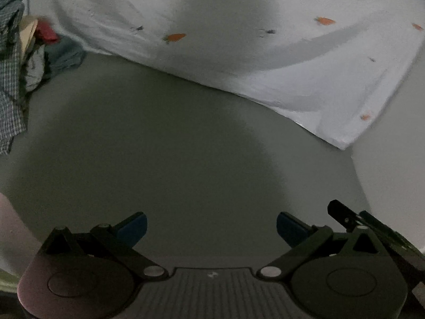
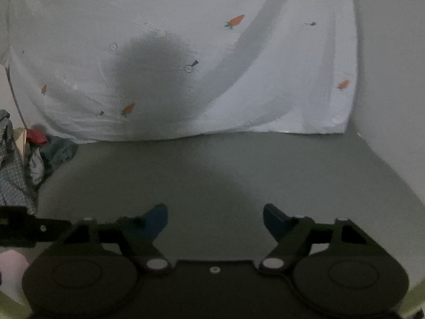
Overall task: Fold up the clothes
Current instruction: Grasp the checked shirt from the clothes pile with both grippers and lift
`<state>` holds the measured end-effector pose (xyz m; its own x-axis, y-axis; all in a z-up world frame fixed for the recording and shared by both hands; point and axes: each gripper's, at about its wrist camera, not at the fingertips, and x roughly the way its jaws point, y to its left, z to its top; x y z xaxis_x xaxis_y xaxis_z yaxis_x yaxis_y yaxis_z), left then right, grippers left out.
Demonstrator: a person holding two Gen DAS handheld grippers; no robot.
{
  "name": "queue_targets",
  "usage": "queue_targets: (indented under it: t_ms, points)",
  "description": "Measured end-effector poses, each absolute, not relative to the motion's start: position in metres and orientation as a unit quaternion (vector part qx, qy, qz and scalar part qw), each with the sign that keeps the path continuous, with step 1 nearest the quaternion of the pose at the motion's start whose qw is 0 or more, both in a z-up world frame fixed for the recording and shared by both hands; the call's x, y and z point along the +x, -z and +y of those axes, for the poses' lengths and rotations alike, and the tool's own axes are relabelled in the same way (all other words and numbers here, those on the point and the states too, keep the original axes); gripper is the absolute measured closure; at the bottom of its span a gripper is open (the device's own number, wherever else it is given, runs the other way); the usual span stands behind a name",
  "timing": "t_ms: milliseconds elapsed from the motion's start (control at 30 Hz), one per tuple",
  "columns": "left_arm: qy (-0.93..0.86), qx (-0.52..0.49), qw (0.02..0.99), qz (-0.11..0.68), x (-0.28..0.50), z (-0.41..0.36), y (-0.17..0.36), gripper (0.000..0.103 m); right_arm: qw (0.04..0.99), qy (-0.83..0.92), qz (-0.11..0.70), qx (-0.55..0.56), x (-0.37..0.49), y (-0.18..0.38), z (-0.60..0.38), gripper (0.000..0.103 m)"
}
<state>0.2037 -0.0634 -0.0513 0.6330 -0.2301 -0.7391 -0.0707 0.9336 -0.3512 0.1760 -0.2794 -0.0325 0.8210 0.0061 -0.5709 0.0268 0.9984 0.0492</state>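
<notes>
A white garment with small orange carrot prints [image 1: 239, 40] lies spread flat on the grey surface, filling the far half of both views; it also shows in the right wrist view [image 2: 186, 53]. Its near hem runs across the middle. My left gripper [image 1: 211, 228] is open and empty, hovering over bare grey surface short of the hem. My right gripper [image 2: 215, 219] is open and empty too, also short of the hem. The right gripper's body shows at the right edge of the left wrist view [image 1: 372, 226].
A heap of other clothes, checked blue fabric [image 1: 10, 85], a red piece [image 1: 46, 30] and a dark teal piece [image 1: 65, 54], lies at the left; it also shows in the right wrist view [image 2: 16, 170]. The grey surface [image 1: 159, 146] ends at a pale edge on the right.
</notes>
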Motion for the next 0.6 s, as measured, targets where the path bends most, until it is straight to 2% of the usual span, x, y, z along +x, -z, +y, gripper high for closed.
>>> queue_targets:
  t_ms: [67,133,200,300,367,433,600]
  points:
    - [0.025,-0.176,0.888,0.424,0.215,-0.061,0.053,0.004,0.950,-0.015,0.311,0.025,0.200,0.041,-0.280,0.037]
    - [-0.003,-0.170,0.888,0.427,0.228,-0.057,0.057,0.012,0.944,-0.037,0.328,0.023,0.223,0.050,-0.276,0.046]
    - [-0.022,-0.170,0.885,0.434,0.237,-0.047,0.057,0.020,0.934,-0.061,0.350,0.019,0.244,0.061,-0.269,0.062]
    - [-0.048,-0.162,0.892,0.418,0.250,-0.017,0.050,0.022,0.928,-0.092,0.360,0.007,0.265,0.069,-0.245,0.079]
    - [-0.074,-0.152,0.900,0.402,0.258,0.006,0.044,0.023,0.927,-0.109,0.358,-0.006,0.278,0.071,-0.221,0.087]
    - [-0.101,-0.152,0.905,0.384,0.267,0.044,0.040,0.024,0.927,-0.123,0.353,-0.025,0.289,0.070,-0.189,0.090]
    - [-0.141,-0.179,0.909,0.349,0.297,0.149,0.037,0.025,0.929,-0.170,0.319,-0.079,0.328,0.054,-0.088,0.091]
